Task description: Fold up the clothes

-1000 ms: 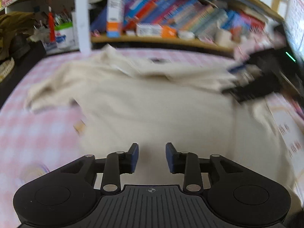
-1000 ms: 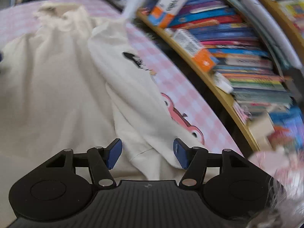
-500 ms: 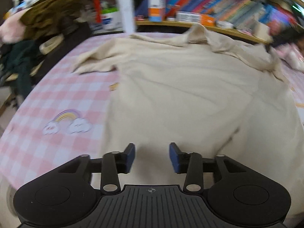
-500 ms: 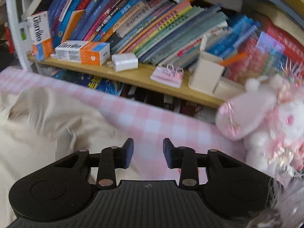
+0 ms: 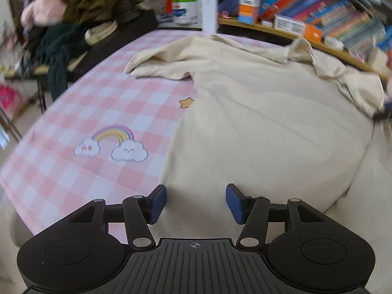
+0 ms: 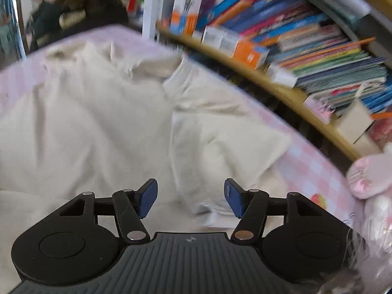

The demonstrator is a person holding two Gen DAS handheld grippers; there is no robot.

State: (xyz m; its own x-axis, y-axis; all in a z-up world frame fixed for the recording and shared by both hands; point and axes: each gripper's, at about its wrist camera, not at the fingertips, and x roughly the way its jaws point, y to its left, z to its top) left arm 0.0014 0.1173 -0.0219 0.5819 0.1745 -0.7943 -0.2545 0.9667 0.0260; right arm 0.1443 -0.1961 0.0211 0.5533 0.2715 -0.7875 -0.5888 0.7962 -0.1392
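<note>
Left wrist: cream shirt lies below opening, empty jaws.

One cream shirt lies on one pink-checked cloth. The cloth shows one rainbow between two clouds, and one star just beside the shirt's edge. Two grippers: left gripper and right gripper, each with two blue pads. One wooden shelf carries a row of books, too blurred to count. One pink plush toy sits at the right edge. One pile of dark clothes lies at far left.
</note>
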